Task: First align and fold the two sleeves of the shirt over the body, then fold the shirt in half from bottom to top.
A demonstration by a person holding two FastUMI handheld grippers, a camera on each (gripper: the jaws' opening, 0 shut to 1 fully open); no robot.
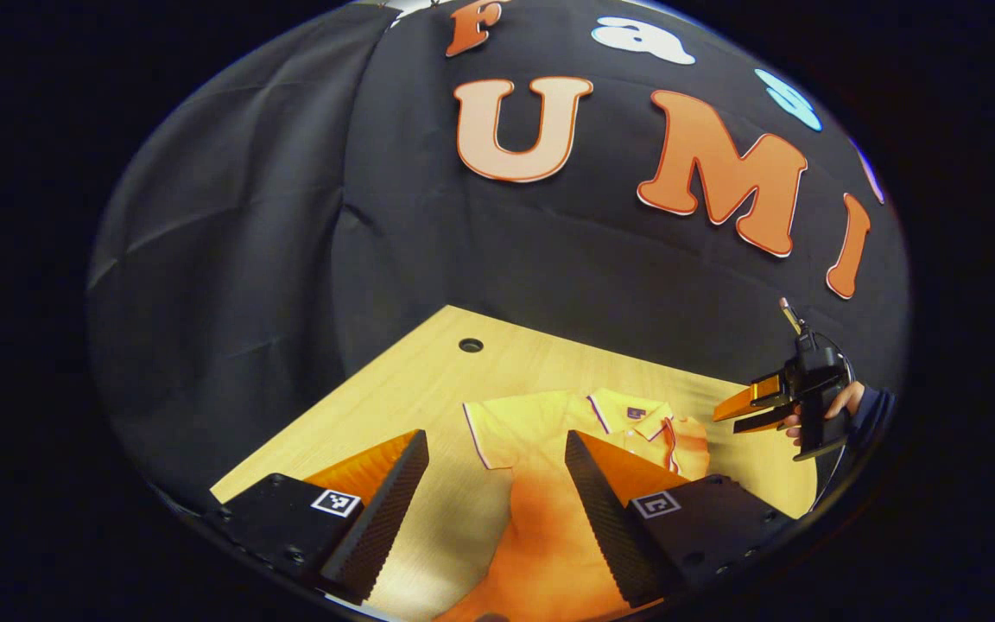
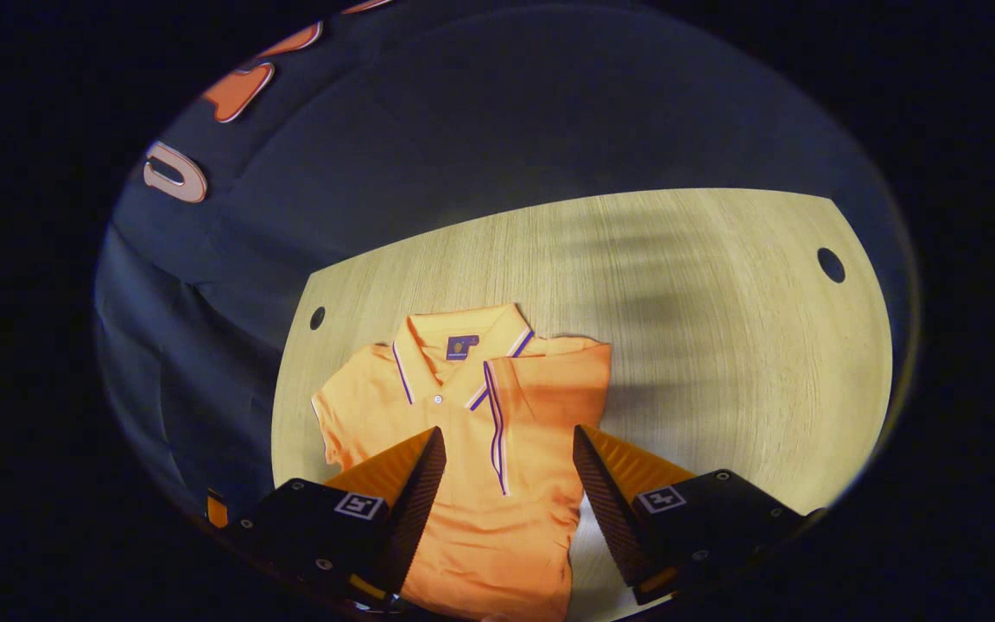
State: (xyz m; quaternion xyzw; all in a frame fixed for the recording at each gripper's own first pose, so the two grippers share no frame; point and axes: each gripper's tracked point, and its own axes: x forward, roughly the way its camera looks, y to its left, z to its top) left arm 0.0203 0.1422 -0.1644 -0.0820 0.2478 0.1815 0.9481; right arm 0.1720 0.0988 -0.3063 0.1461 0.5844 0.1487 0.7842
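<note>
An orange polo shirt [image 2: 480, 449] with a striped collar lies face up on the wooden table [image 2: 722, 345]. Its right-hand sleeve [image 2: 549, 389] is folded over the body; the other sleeve [image 2: 342, 415] still lies spread out. My right gripper [image 2: 506, 466] hovers open above the shirt's middle, nothing between its fingers. In the left gripper view the same shirt [image 1: 549, 432] lies ahead, and my left gripper [image 1: 493, 484] stands open over its lower part. The right gripper [image 1: 744, 413], held by a hand [image 1: 843, 406], hangs open beyond the shirt's folded side.
The table has a cable hole [image 2: 831, 264] at the far right and another hole [image 2: 317, 318] near the shirt's collar side. Black cloth walls the booth behind and to the left. Bare wood [image 2: 722, 389] stretches to the right of the shirt.
</note>
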